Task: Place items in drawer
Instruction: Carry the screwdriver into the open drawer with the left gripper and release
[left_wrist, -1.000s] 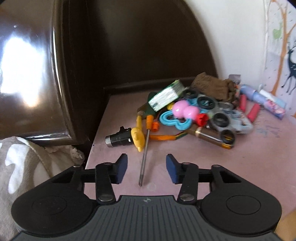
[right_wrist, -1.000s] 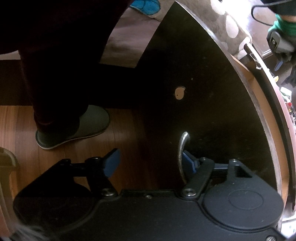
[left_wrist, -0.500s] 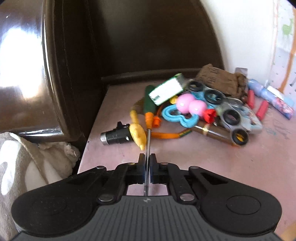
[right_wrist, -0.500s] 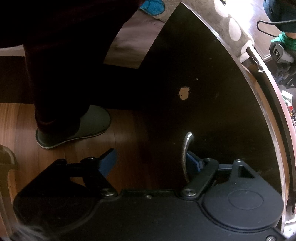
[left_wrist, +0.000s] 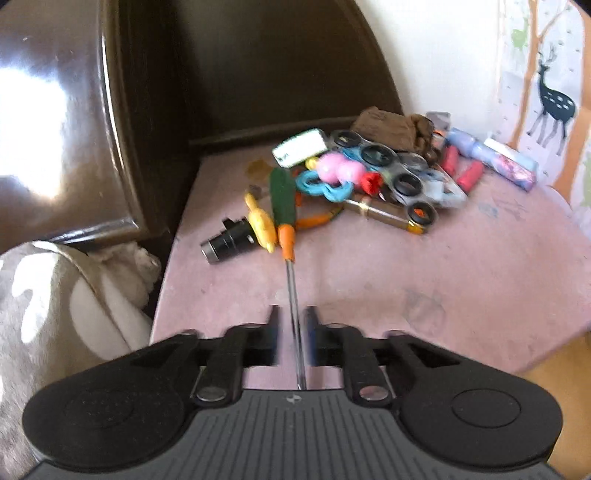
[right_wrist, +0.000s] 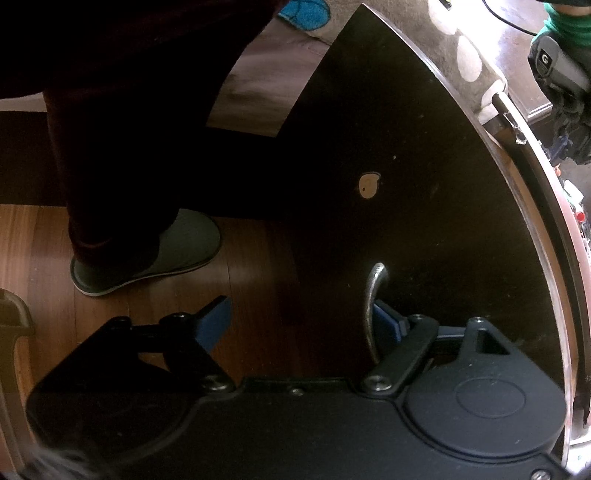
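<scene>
A screwdriver (left_wrist: 282, 201) with a green handle and orange collar lies on the pink nightstand top (left_wrist: 424, 280). Its steel shaft runs back between the fingers of my left gripper (left_wrist: 291, 325). The jaws are opening, and a narrow gap shows on each side of the shaft. In the right wrist view my right gripper (right_wrist: 301, 321) stands wide open at the dark drawer front (right_wrist: 424, 184). Its right fingertip (right_wrist: 388, 321) is tucked behind the curved metal handle (right_wrist: 373, 306), while the left fingertip hangs free over the floor.
Behind the screwdriver lies a pile: a black cylinder (left_wrist: 229, 242), a yellow piece (left_wrist: 262, 223), a pink and blue toy (left_wrist: 332, 173), grey spinners (left_wrist: 399, 166), a white box (left_wrist: 301, 151) and brown cloth (left_wrist: 391, 127). A dark headboard (left_wrist: 74, 129) rises on the left. A slippered foot (right_wrist: 162, 254) stands on the wooden floor.
The left jaws closed on the screwdriver shaft, then parted again, and the screwdriver handle has come out from under the pile. The right jaws widened slightly at the drawer handle.
</scene>
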